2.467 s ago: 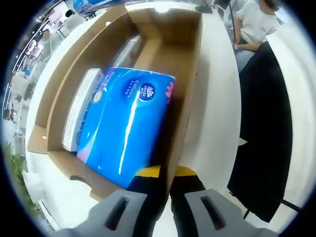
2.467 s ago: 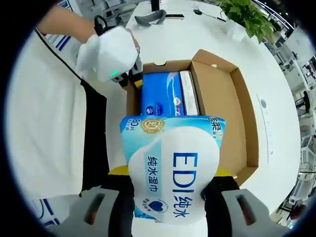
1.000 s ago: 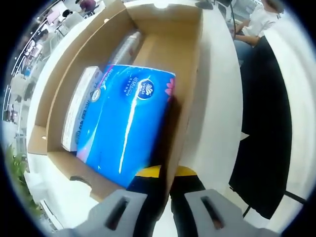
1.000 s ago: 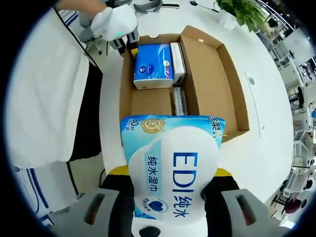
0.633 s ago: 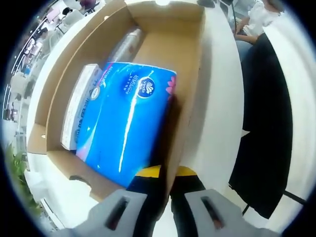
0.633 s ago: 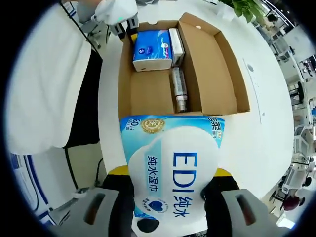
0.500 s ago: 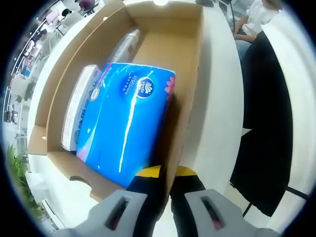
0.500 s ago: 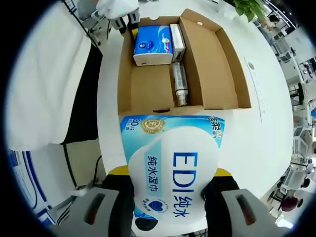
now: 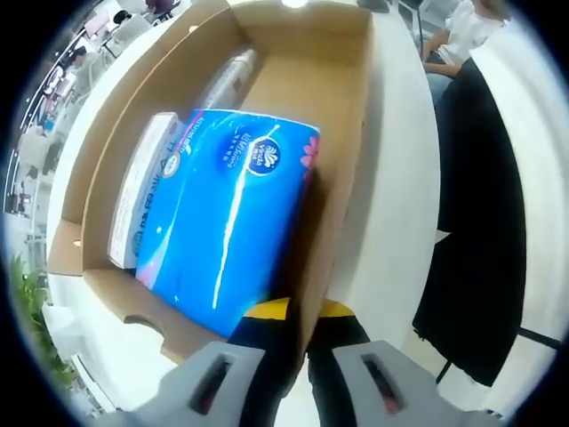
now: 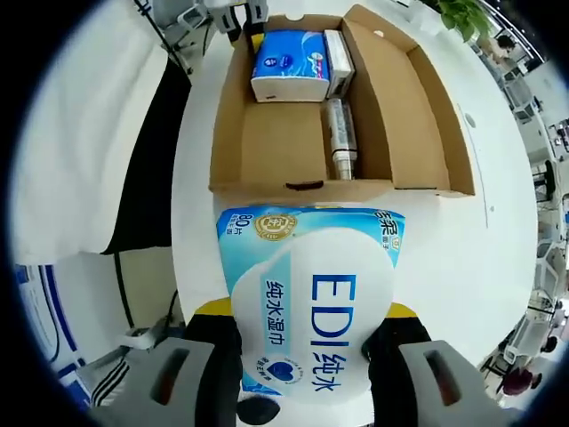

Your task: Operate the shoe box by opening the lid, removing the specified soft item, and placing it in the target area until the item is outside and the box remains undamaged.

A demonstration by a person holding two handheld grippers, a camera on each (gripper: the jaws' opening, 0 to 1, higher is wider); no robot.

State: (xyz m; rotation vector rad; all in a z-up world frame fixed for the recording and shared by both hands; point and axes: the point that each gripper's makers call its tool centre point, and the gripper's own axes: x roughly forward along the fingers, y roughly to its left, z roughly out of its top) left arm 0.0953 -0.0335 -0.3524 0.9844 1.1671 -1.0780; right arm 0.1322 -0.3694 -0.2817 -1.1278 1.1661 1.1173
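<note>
In the left gripper view, the left gripper [image 9: 297, 329] is pinching the near side wall of the one open cardboard shoe box [image 9: 342, 107], its jaws closed on the cardboard. Three things are lying inside: a white carton [image 9: 138, 200], one blue tissue pack [image 9: 227, 222] and a silvery bottle [image 9: 227, 80]. In the right gripper view, the right gripper [image 10: 307, 356] is clamping a single pale-blue wet wipes pack [image 10: 311, 298], holding it outside the box, above the white table [image 10: 498, 258].

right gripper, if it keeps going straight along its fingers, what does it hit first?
Probably the near end wall of the open brown cardboard shoe box, just beyond the light-blue wet-wipes pack the right gripper holds; depth is uncertain.
</note>
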